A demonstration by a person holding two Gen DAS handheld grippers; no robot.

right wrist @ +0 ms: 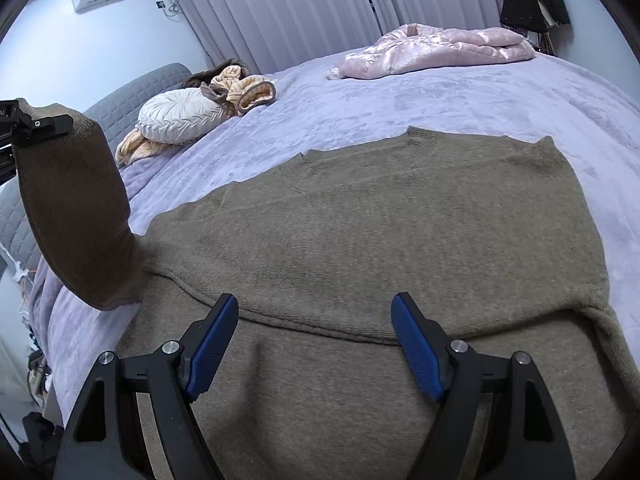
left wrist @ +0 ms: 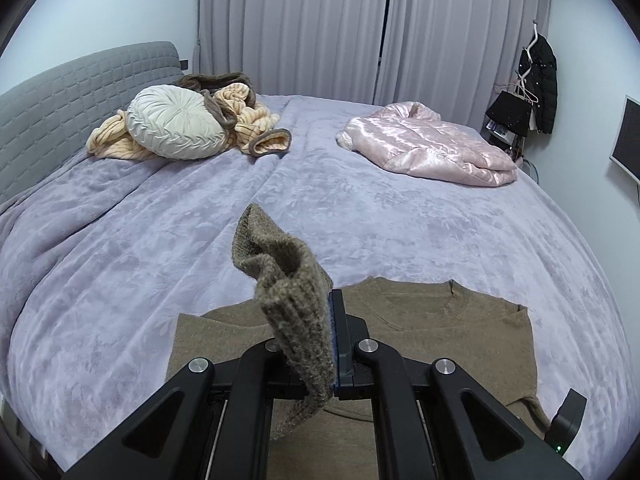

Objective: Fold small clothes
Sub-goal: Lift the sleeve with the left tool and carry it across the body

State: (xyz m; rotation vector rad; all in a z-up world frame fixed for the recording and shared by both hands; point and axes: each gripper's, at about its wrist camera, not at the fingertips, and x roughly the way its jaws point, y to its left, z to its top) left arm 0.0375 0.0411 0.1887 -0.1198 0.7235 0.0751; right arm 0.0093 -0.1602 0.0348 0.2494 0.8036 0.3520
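On the left, the left tool (left wrist: 316, 344) is clenched on the sleeve (left wrist: 288, 280) cuff, holding it up off the bed (left wrist: 120, 240); in the right wrist view the sleeve (right wrist: 76, 208) rises as a tall band from the sweater's left shoulder to that tool (right wrist: 36, 124); its long axis runs up and outward, away from the body. The sweater (right wrist: 380, 240) lies flat on the bed (right wrist: 400, 100), collar at the far edge, the other sleeve already laid across its near part; it spreads to the right of the raised sleeve. The right tool (right wrist: 316, 344) hovers released over the near middle of the body, jaws wide, gripping nothing. The fold likely turns on this: the body lies rightward of the cuff, so the left tool, the nearer one, should carry the sleeve across.
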